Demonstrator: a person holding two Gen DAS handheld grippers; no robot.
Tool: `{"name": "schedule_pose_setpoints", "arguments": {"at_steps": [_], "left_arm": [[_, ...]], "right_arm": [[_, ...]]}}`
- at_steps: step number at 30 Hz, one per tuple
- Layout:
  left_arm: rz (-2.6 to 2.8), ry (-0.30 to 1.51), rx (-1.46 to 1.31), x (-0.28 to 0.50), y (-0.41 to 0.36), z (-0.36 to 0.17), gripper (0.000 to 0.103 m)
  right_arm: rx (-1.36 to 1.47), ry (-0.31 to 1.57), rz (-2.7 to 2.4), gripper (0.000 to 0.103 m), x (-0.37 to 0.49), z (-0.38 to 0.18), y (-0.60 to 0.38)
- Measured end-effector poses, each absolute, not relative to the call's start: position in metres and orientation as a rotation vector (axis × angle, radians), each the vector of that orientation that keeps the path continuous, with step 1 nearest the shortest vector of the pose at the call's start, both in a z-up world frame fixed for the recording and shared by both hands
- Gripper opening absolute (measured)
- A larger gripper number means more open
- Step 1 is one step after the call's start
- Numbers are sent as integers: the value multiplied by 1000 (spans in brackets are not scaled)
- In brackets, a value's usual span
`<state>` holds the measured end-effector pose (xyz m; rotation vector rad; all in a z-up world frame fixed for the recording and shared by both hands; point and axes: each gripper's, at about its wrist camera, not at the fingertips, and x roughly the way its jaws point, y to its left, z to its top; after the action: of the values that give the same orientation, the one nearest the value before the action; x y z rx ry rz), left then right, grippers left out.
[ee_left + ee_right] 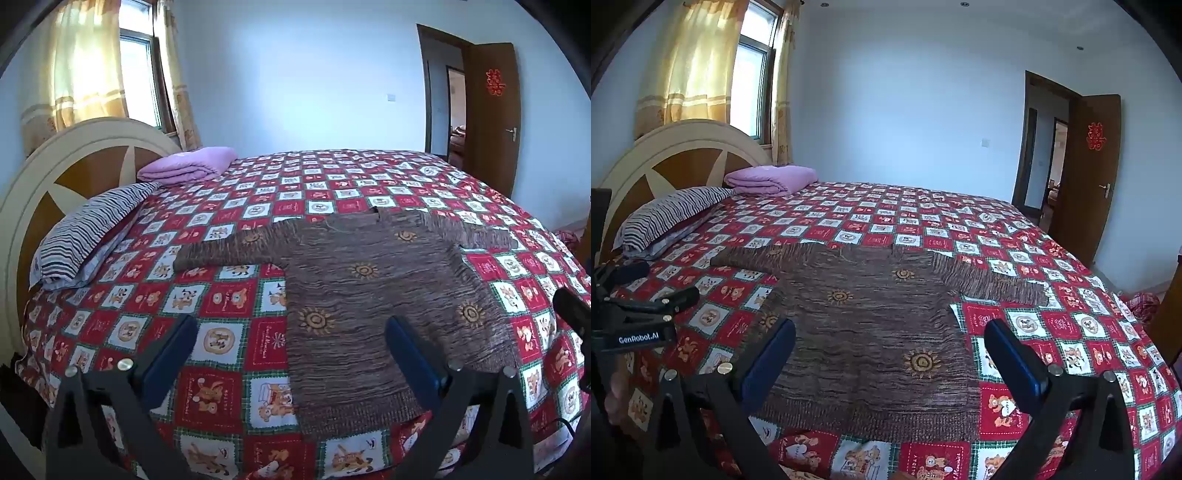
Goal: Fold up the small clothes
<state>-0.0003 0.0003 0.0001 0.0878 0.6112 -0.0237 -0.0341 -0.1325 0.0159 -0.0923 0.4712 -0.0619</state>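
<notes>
A small brown knitted sweater [369,291] with orange sun motifs lies flat on the bed, both sleeves spread out sideways. In the right wrist view the same sweater [871,325] fills the middle. My left gripper [291,328] hovers open above the sweater's near left side, nothing between its blue pads. My right gripper [890,332] stands open over the sweater's lower right part, also holding nothing. The left gripper's black body [646,306] shows at the left edge of the right wrist view, and the right gripper's body [572,314] at the right edge of the left wrist view.
The bed has a red and white patchwork bear sheet [229,299]. A striped pillow [88,229] and a folded lilac blanket [188,166] lie by the round headboard [74,162]. An open brown door [491,114] stands at the far right, a curtained window [136,74] far left.
</notes>
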Motion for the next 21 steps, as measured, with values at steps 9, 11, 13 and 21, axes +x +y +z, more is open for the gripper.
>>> {"name": "schedule_pose_setpoints", "arguments": {"at_steps": [9, 11, 13, 21], "left_arm": [[-14, 612, 101, -2, 0, 0, 103], [-15, 615, 101, 0, -1, -2, 103], [-14, 612, 103, -2, -2, -2, 103], [-14, 612, 102, 1, -2, -3, 103]], "right_arm": [[-88, 481, -61, 102, -34, 12, -128], [-83, 483, -60, 102, -32, 9, -130], [-78, 484, -58, 102, -31, 8, -131], [-79, 487, -60, 102, -30, 5, -133]]}}
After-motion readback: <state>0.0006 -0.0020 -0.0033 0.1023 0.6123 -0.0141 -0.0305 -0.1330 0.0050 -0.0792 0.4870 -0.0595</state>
